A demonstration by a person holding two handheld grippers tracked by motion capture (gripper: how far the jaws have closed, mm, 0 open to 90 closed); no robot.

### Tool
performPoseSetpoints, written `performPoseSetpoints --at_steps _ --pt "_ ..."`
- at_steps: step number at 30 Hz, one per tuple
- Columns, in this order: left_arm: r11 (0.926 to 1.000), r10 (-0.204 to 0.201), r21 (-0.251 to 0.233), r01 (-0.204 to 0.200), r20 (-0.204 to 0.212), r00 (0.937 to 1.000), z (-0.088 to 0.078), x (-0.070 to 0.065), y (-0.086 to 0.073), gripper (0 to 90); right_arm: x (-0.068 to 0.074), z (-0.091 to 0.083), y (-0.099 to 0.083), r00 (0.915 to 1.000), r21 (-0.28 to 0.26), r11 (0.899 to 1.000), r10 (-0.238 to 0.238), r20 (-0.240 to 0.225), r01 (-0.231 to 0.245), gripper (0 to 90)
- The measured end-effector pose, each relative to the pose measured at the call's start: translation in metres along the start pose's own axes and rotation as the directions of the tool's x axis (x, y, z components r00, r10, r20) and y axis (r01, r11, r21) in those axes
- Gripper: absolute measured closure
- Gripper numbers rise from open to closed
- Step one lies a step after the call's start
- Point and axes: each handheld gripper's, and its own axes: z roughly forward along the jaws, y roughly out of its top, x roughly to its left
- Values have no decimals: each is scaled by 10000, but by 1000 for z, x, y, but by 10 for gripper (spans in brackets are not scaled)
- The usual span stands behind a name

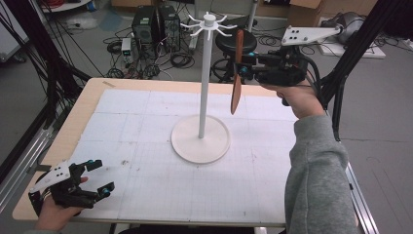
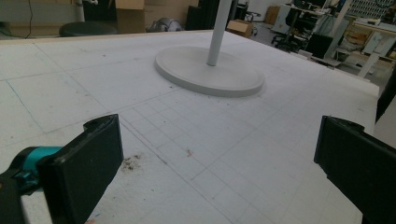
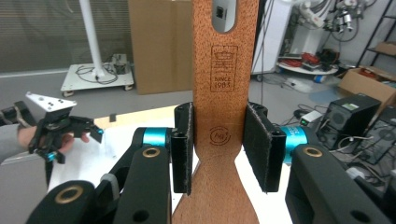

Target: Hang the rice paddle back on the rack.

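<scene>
Work surface: a wooden table (image 1: 83, 105) covered by a white gridded mat (image 1: 146, 161), with dark crumbs on the mat just ahead of the left gripper (image 1: 92, 180). Beyond the table, a grey floor carries tangled cables, black computer cases (image 1: 156, 22), a round stool (image 1: 236, 44) and cardboard boxes.

The left gripper rests low at the near left corner of the mat, its jaws spread wide with only bare mat between them; the white hook stand (image 1: 202, 97) lies ahead of it, the round base at the mat's centre.

The right gripper (image 1: 241, 66) is raised above the far right part of the table, level with the upper stretch of the stand's pole and just to its right. Its pads are clamped on the neck of a brown wooden spatula (image 1: 236, 83). The spatula's long axis runs nearly upright: the slotted handle end points up above the jaws, and the broad blade hangs below them, clear of the mat.
</scene>
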Motion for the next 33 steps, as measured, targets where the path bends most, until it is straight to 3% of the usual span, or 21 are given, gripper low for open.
performPoseSetpoints --at_steps 25,33 --pt "9999 -107 -19 107 2 9999 -1 1 -1 19 -1 22 5 9983 -122 9999 25 587 -18 646" --pt "10000 -76 53 76 34 10000 0 1 -1 19 -1 27 2 9985 -216 9997 106 540 -94 645"
